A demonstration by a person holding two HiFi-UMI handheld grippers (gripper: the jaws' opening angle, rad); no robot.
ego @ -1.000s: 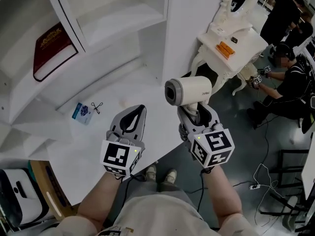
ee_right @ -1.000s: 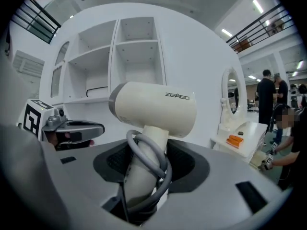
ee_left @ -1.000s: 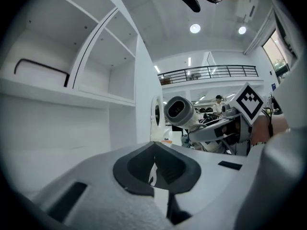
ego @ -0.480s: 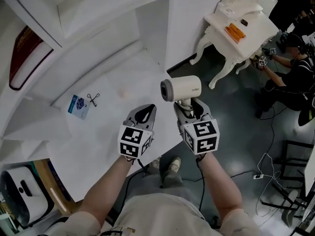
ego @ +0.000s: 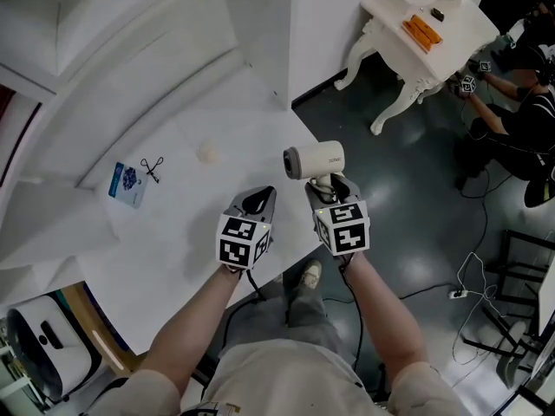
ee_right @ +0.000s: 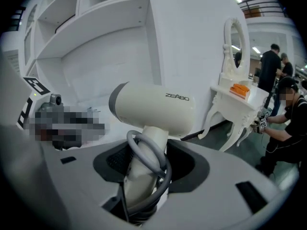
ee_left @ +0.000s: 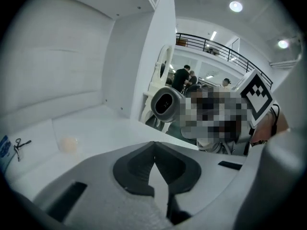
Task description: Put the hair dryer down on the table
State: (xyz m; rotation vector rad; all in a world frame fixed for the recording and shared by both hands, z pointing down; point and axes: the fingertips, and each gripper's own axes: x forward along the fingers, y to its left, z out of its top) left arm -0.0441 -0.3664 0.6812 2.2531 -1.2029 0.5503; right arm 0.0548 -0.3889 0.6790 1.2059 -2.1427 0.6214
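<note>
The hair dryer [ego: 314,160] looks like a rigid, smooth plastic shell. It is probably moderately heavy for its size and top-heavy, since the thick barrel sits across the top of a slimmer handle. The glossy surface is likely slippery, so the handle is the sensible place to hold it. That is where the right gripper [ego: 328,185] has it, with the jaws closed around the handle from both sides. A grey cord [ee_right: 152,163] is looped around the handle and passes between the jaws, which probably adds some friction but could slip loose once the grip is released. The dryer is cream-white with a rounded barrel held roughly level, small dark lettering on its side, and one round open end facing the left gripper [ego: 258,200]. It hangs in the air above the right edge of the white tabletop [ego: 173,241], near the front right corner, and does not touch the surface. The left gripper sits over the front edge just beside it, with its jaws pressed together and nothing between them. Set down, the dryer would probably rest on its side rather than stand.
</note>
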